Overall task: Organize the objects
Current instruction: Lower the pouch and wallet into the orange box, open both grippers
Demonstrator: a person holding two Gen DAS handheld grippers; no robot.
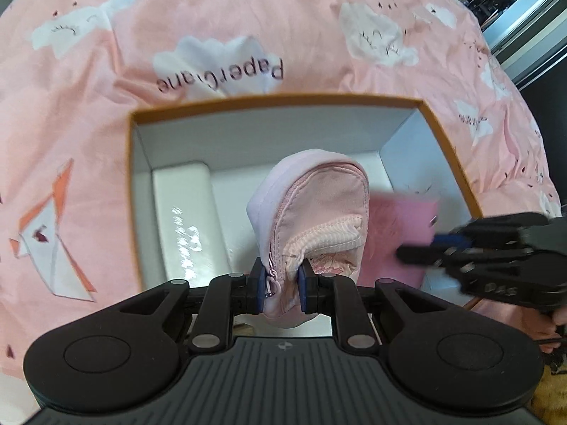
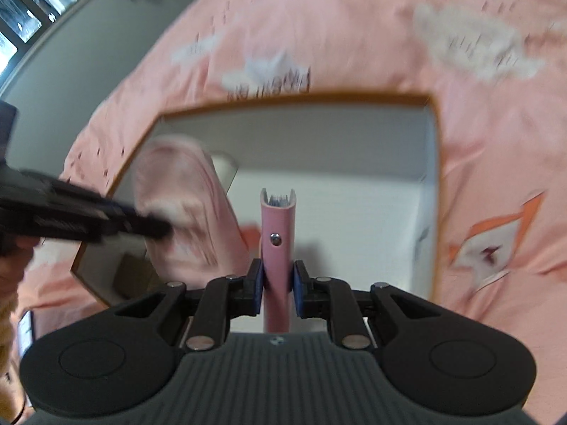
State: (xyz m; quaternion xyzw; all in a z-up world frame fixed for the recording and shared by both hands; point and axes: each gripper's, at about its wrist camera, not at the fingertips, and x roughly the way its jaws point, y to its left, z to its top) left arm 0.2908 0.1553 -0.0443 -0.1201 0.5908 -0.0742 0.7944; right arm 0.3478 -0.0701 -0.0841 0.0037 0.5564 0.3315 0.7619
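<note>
My left gripper (image 1: 281,285) is shut on a small pink zip pouch (image 1: 312,209) and holds it upright over the open box (image 1: 276,101), which has an orange rim and white inside. My right gripper (image 2: 278,281) is shut on a thin pink notebook (image 2: 278,248), seen edge-on with a snap button, also over the box (image 2: 294,101). The notebook shows as a blurred pink slab (image 1: 400,237) in the left wrist view, right of the pouch, with the right gripper (image 1: 418,253) coming in from the right. The pouch (image 2: 177,205) and left gripper (image 2: 152,226) show blurred at the left of the right wrist view.
The box lies on a pink bedspread (image 1: 248,17) printed with clouds and paper cranes. A white wrapped block (image 1: 184,219) lies inside the box on its left side. A grey wall and window (image 2: 32,10) are beyond the bed.
</note>
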